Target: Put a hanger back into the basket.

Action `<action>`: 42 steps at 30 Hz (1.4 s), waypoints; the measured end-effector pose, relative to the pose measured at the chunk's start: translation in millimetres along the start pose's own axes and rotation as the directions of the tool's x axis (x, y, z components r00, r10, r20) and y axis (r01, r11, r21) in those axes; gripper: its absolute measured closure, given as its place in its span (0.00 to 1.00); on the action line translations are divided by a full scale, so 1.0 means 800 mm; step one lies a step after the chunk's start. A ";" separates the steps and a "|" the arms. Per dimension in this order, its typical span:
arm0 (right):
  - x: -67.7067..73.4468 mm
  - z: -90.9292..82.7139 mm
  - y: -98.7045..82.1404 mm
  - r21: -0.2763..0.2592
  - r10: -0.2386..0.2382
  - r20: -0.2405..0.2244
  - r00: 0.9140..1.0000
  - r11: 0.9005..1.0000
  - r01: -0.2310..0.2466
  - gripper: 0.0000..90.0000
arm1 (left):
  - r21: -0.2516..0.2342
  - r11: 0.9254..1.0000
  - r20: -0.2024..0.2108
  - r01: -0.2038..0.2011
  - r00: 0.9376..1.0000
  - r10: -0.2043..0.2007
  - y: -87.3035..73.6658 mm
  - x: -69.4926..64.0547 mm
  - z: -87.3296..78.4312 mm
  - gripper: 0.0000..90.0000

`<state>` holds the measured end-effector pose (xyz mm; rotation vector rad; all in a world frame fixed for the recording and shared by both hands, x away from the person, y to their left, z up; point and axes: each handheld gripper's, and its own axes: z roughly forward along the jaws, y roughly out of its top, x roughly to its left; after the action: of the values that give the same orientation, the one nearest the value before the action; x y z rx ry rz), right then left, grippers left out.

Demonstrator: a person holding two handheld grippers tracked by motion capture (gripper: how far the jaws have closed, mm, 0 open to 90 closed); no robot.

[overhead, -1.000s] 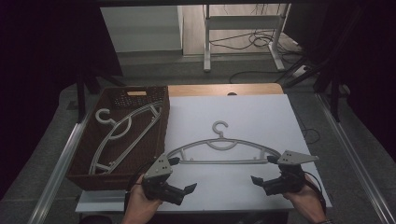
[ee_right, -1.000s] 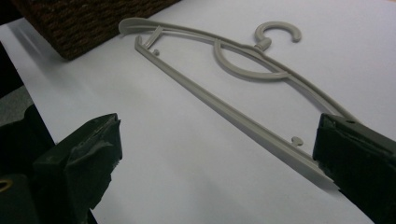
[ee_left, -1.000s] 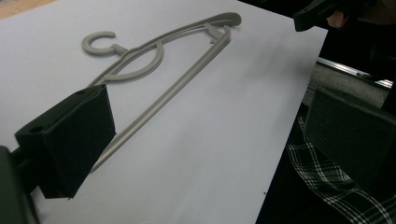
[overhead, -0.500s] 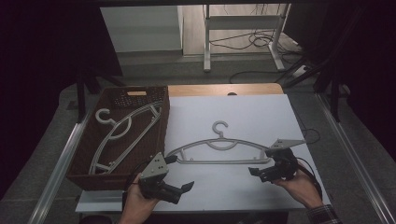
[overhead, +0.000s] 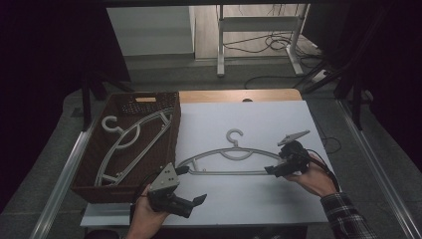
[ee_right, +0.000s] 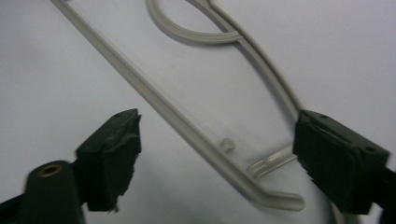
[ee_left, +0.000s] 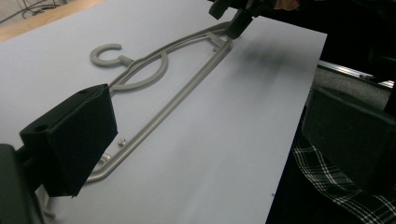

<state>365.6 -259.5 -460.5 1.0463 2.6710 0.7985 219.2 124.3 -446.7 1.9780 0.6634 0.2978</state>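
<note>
The right gripper's jaws stood apart and had just been closing in; in the right gripper view the end of the grey hanger lay between them, its bottom bar and curved arm meeting there, with neither pad pressing on it. From the high view that gripper sat at the hanger's right tip, held in the person's right hand, a plaid sleeve behind it. The left gripper's jaws were wide apart and held nothing, hovering near the hanger's left end, just beside it but apart. The hanger lay flat on the white sheet covering the table, its hook pointing away from the person. To the left stood a brown wicker basket with a second hanger lying inside.
</note>
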 end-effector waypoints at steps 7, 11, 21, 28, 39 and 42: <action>-0.020 0.015 0.020 0.082 -0.021 0.042 0.999 0.997 0.017 0.33 | -0.003 1.000 -0.005 0.003 1.000 -0.003 0.000 0.001 -0.002 0.04; -0.026 0.023 0.034 0.133 -0.081 0.061 0.995 0.989 0.072 0.39 | -0.001 1.000 -0.007 0.005 1.000 -0.005 0.000 0.002 -0.001 0.04; -0.032 0.055 0.071 0.265 -0.259 0.041 0.965 0.934 0.239 0.56 | -0.002 1.000 -0.008 0.000 1.000 0.000 0.000 0.002 -0.003 0.04; -0.034 0.081 0.088 0.339 -0.339 -0.007 0.941 0.884 0.321 0.67 | 0.007 1.000 -0.003 0.001 1.000 -0.001 -0.001 0.003 -0.003 0.04; -0.037 0.103 0.101 0.405 -0.407 -0.076 0.910 0.822 0.401 0.82 | 0.013 1.000 0.003 -0.012 1.000 0.012 0.000 0.000 -0.003 0.04; -0.037 0.105 0.103 0.414 -0.424 -0.095 0.901 0.806 0.423 0.88 | 0.015 1.000 0.004 -0.012 1.000 0.012 0.000 0.000 -0.003 0.04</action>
<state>463.6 -193.1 -488.7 0.4586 2.9801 0.1235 218.4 125.9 -445.7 1.9970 0.6528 0.2973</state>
